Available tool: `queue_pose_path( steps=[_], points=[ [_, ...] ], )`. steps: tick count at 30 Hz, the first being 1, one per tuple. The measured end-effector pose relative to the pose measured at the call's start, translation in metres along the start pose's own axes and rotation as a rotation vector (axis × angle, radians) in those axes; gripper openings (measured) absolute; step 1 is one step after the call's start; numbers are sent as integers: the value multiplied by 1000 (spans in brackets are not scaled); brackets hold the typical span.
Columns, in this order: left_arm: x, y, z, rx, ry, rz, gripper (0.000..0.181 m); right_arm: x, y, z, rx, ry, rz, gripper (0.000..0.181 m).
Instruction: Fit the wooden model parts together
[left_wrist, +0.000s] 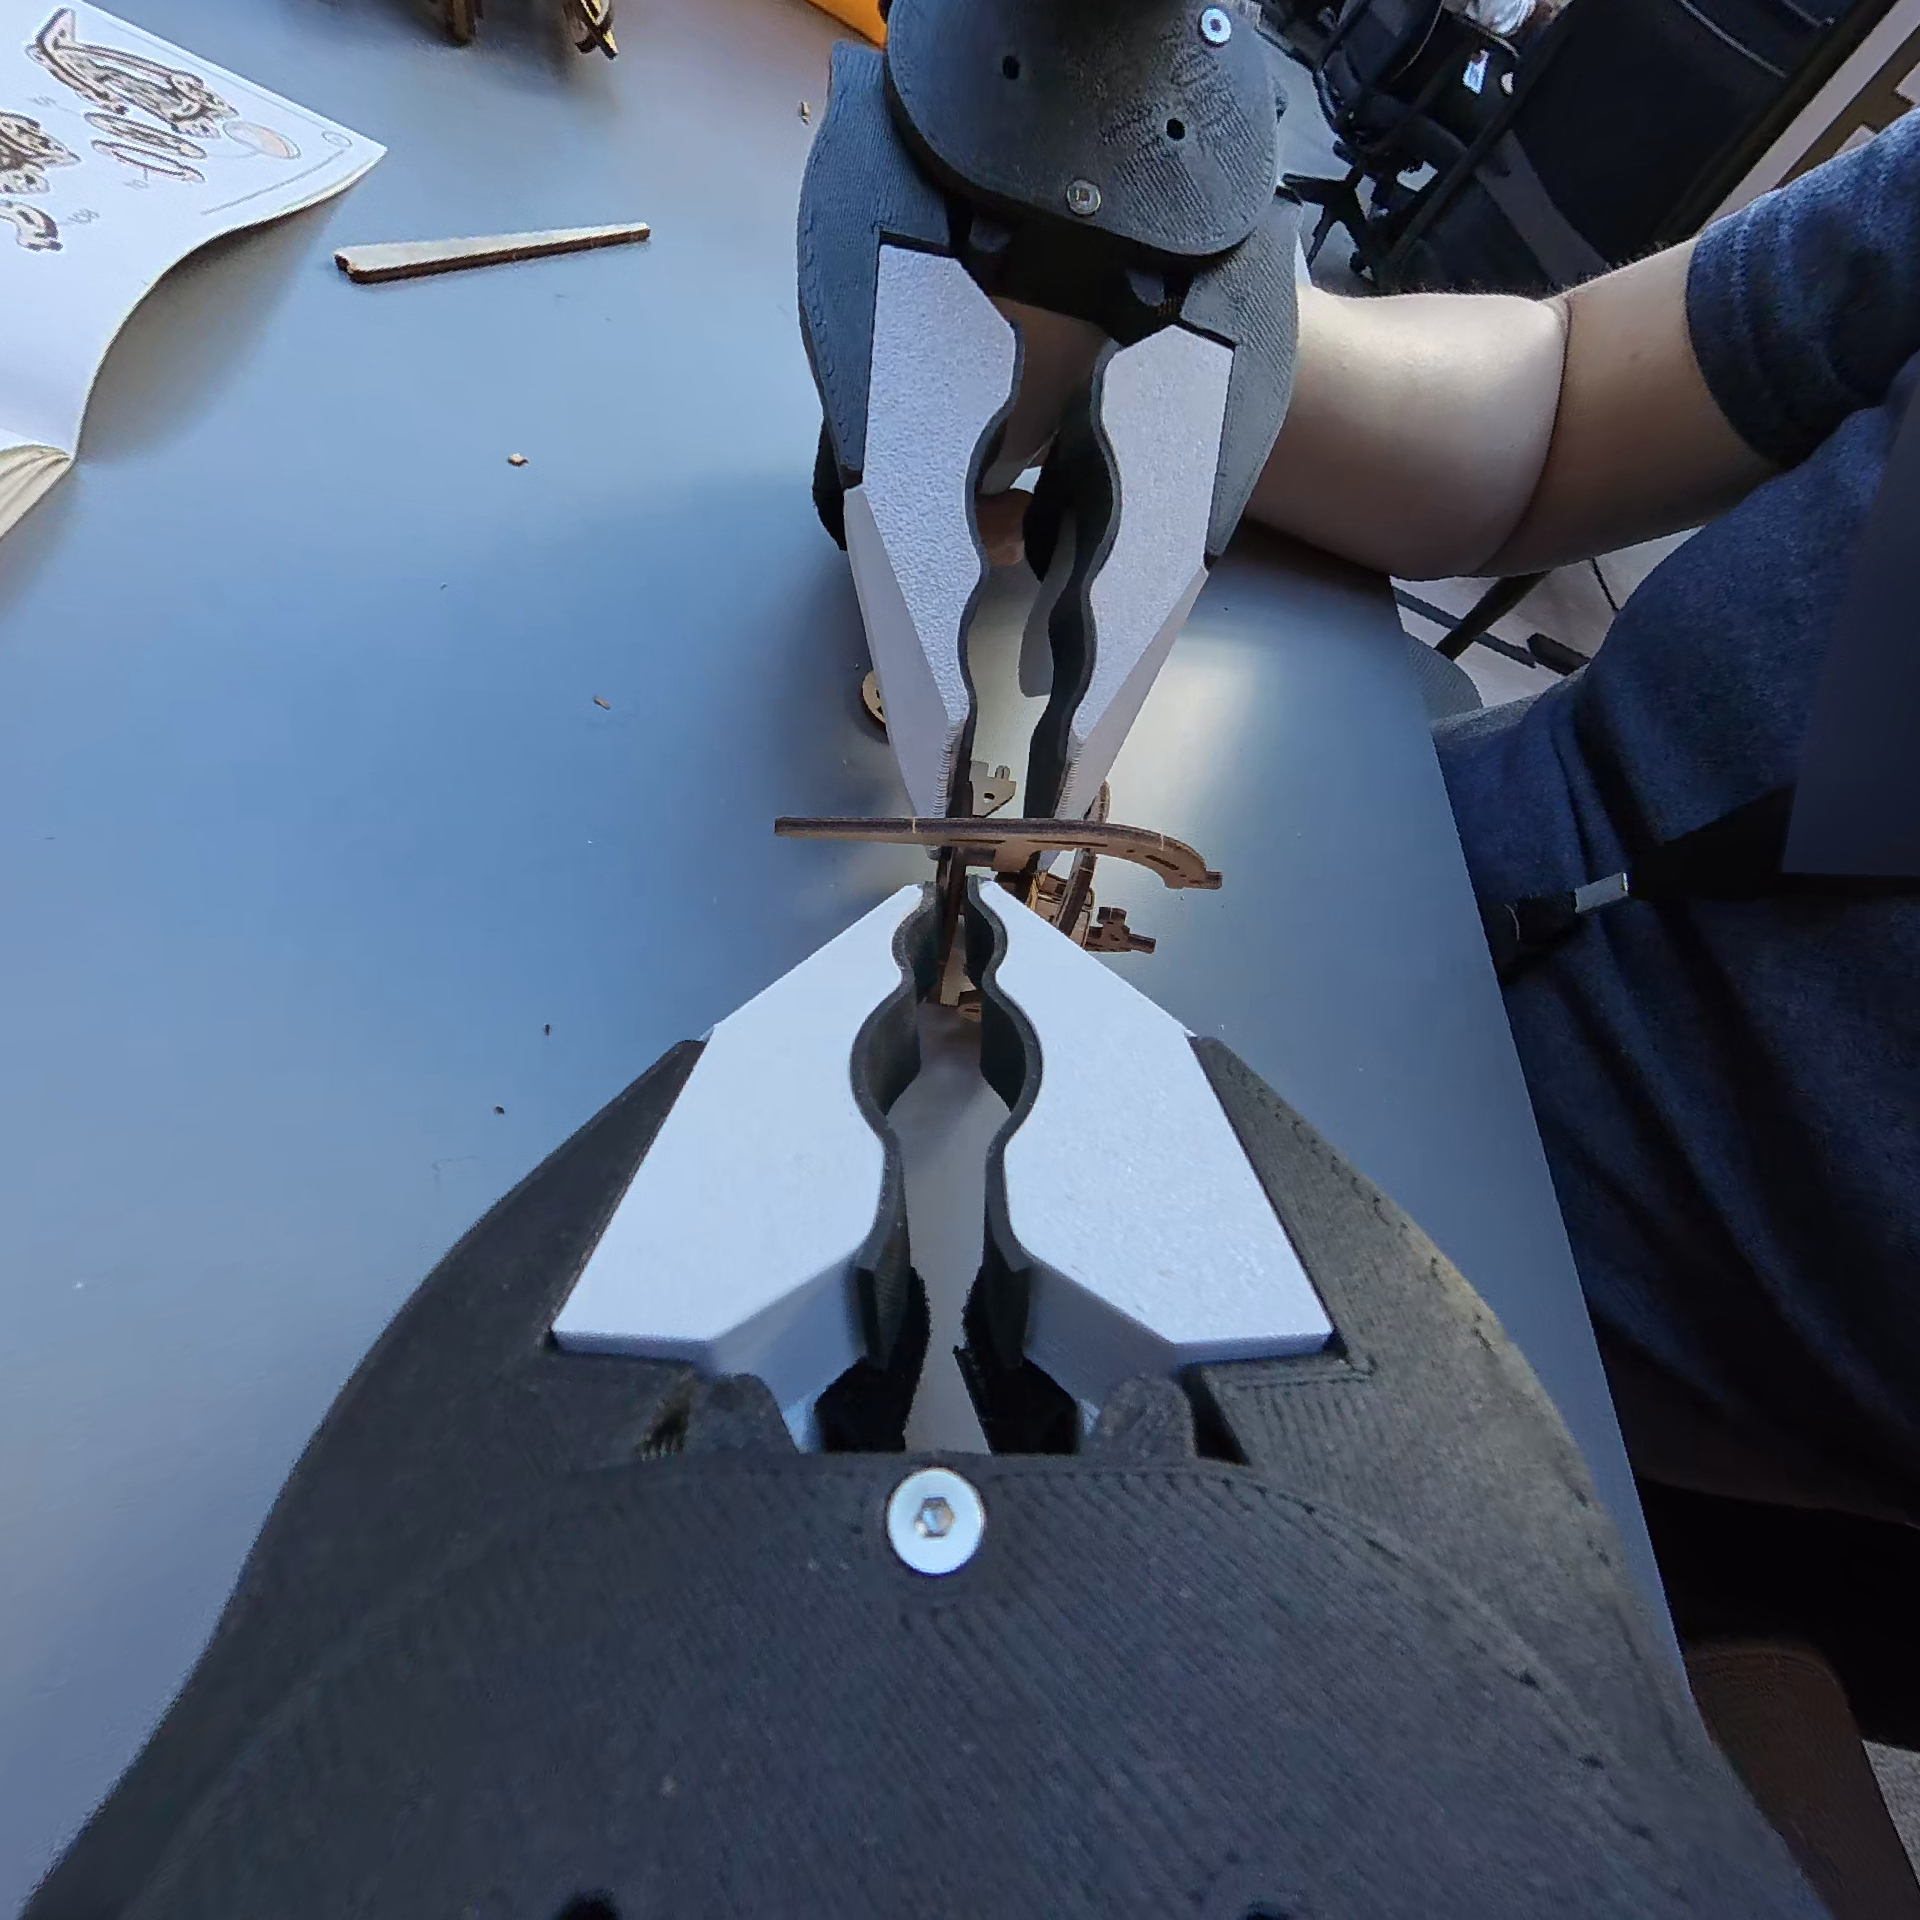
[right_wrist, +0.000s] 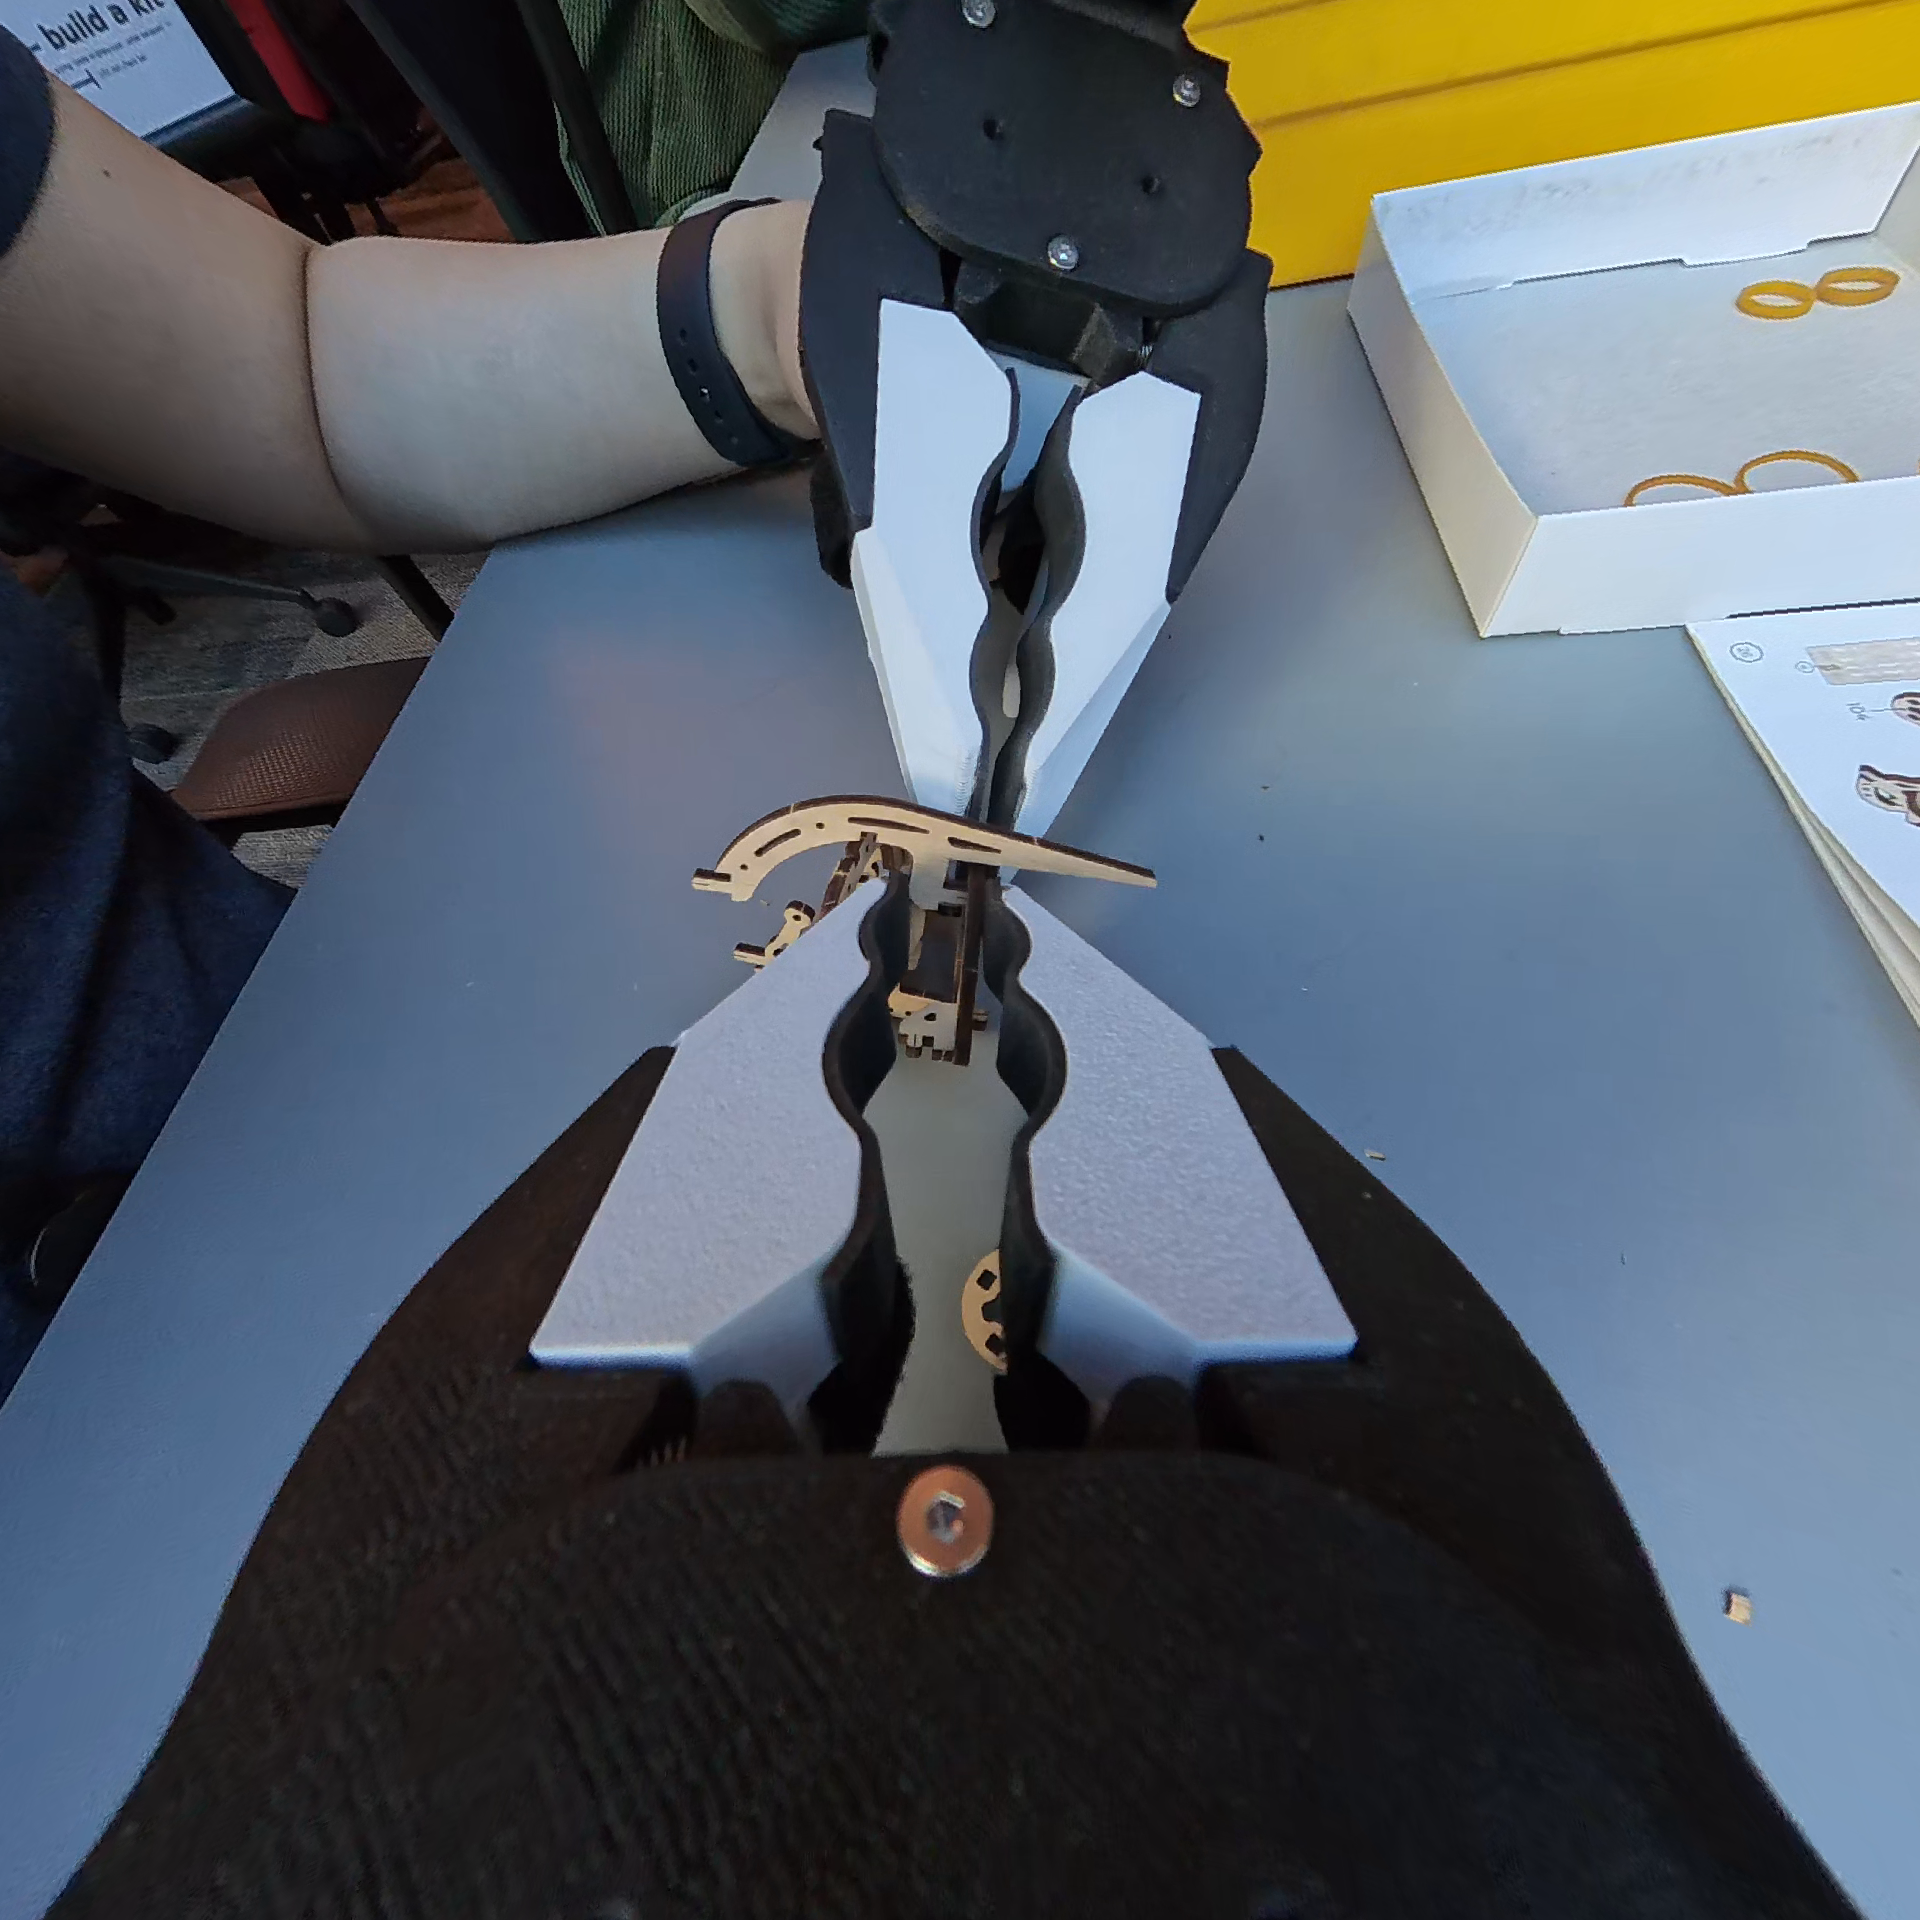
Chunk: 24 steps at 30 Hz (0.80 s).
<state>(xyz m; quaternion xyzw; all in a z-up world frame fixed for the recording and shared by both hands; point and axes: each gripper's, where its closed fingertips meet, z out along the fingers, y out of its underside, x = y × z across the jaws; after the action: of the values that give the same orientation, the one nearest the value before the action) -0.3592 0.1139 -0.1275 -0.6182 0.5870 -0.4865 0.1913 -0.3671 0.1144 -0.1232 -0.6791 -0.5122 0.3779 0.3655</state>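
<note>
Left hand-held gripper (left_wrist: 948, 902) clenched on the wooden model (left_wrist: 961, 940), tips nearly meeting around a thin upright piece of it, held just above the grey bench (left_wrist: 416, 727). Right hand-held gripper (right_wrist: 940, 914) facing it tip to tip, jaws a little wider, closed around the darker middle block of the same wooden model (right_wrist: 935, 977). Across the top of the model, between the two sets of tips, a flat curved wooden strip (right_wrist: 914, 836) with slots, hooked at one end and tapering to a point at the other, lying roughly level. Small notched pieces sticking out from the model below the hook. On the bench under the right gripper, a small round wooden disc (right_wrist: 985, 1311), partly hidden by one finger. Farther out in the left wrist view, a loose flat wooden stick (left_wrist: 494, 251) lying on the bench, an open instruction booklet (left_wrist: 156, 177) beyond it at the corner, and tiny wood crumbs scattered about. In the right wrist view, a white cardboard box (right_wrist: 1621, 416) with yellow rubber bands (right_wrist: 1813, 296) inside, printed sheets (right_wrist: 1829, 748) just in front of it, a yellow panel (right_wrist: 1558, 114) behind. Bare forearms at both grippers, the one at the left gripper with a dark wristband (right_wrist: 717, 332); dark blue clothing (left_wrist: 1714, 1039) at the bench edge.
</note>
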Motion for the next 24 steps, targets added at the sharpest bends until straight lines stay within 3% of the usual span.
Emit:
queue_pose_path(
  steps=[9,24],
  points=[
    [1,0,0,-1,-6,3,2,-1,0,0,-10,8,-22,13],
    [1,-1,3,5,10,-1,1,1,2,-1,5,-65,185,21]
  ],
)
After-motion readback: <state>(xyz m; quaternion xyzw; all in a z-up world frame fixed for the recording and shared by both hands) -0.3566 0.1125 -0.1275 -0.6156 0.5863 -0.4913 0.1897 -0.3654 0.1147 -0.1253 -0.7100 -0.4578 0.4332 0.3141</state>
